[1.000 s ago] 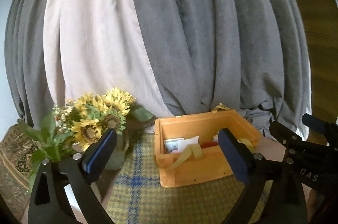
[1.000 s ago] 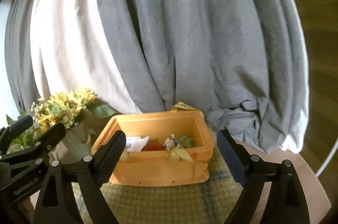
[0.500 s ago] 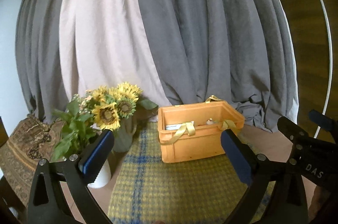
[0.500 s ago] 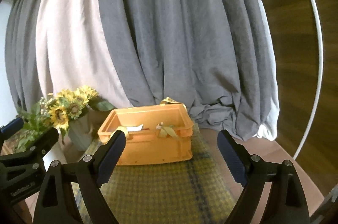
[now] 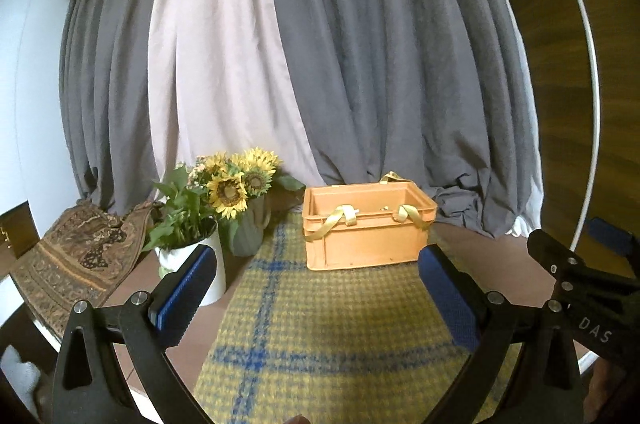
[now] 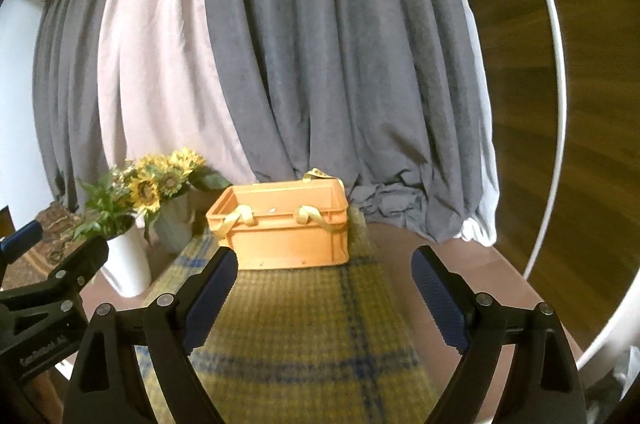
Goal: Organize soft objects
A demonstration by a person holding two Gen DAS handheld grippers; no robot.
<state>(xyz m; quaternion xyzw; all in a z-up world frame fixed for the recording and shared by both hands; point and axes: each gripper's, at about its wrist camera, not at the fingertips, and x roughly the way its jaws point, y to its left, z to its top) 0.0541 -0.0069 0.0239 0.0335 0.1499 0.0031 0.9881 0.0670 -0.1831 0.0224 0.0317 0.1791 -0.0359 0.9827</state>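
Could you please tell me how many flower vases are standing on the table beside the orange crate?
2. A white vase of green foliage stands nearest the camera, left of the plaid mat; a grey-green vase of sunflowers stands behind it, nearer the orange crate. Others may be hidden.

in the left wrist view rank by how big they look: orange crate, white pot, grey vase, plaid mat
1. plaid mat, though its nearness to the camera inflates it
2. orange crate
3. white pot and grey vase: too alike to rank, and leaves and a gripper finger partly hide them
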